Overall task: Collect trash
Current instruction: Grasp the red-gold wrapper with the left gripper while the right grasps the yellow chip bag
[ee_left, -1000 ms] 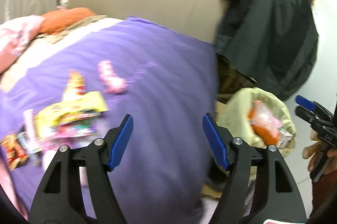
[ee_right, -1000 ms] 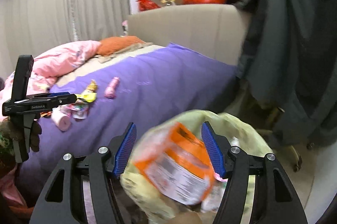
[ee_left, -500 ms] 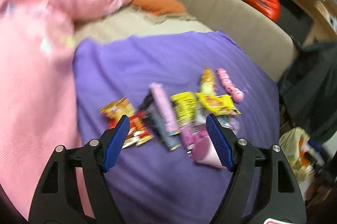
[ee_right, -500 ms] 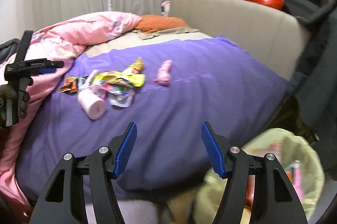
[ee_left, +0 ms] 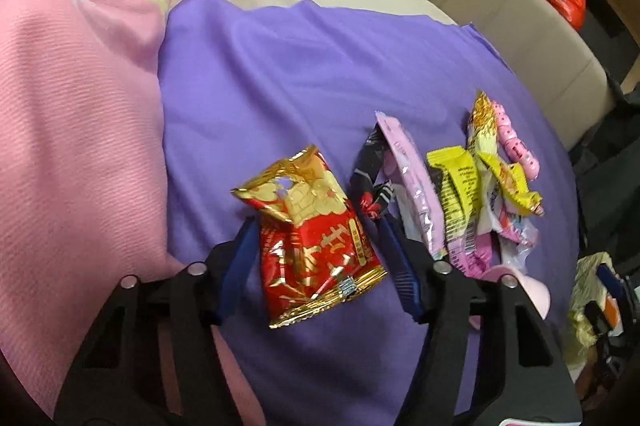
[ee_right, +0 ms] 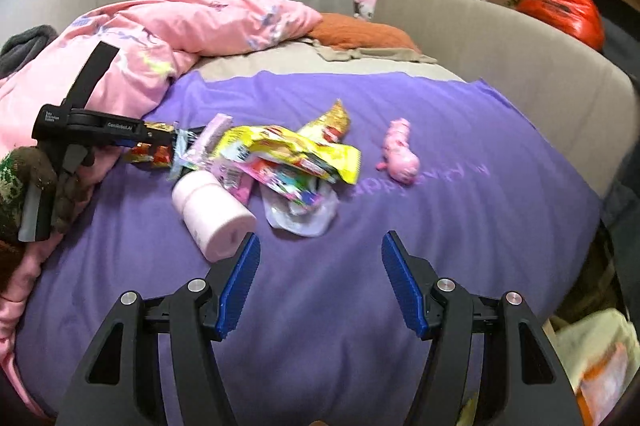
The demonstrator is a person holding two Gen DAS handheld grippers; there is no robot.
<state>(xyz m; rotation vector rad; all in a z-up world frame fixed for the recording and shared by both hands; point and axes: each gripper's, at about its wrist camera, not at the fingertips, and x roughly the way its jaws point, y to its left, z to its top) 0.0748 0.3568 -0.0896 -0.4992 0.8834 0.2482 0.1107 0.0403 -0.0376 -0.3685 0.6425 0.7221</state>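
Blue-padded fingers of the left gripper (ee_left: 316, 258) stand apart on either side of a red and gold snack wrapper (ee_left: 314, 246), which lies flat on the purple bedspread (ee_left: 304, 74); they have not closed on it. A second ago this gripper faced the trash bag beside the bed; it has since swung back over the bed and lined up on the wrapper, so the next pickup seems about to start. Just to the wrapper's right is the remaining litter: a black packet (ee_left: 372, 174), a long pink sachet (ee_left: 412, 182), yellow wrappers (ee_left: 460, 186) and a pink roll (ee_right: 212, 214). The right gripper (ee_right: 320, 278), fingers also apart and empty, has let go of the orange packet it held over the trash bag (ee_right: 596, 366) and now hovers above bare bedspread, near the roll.
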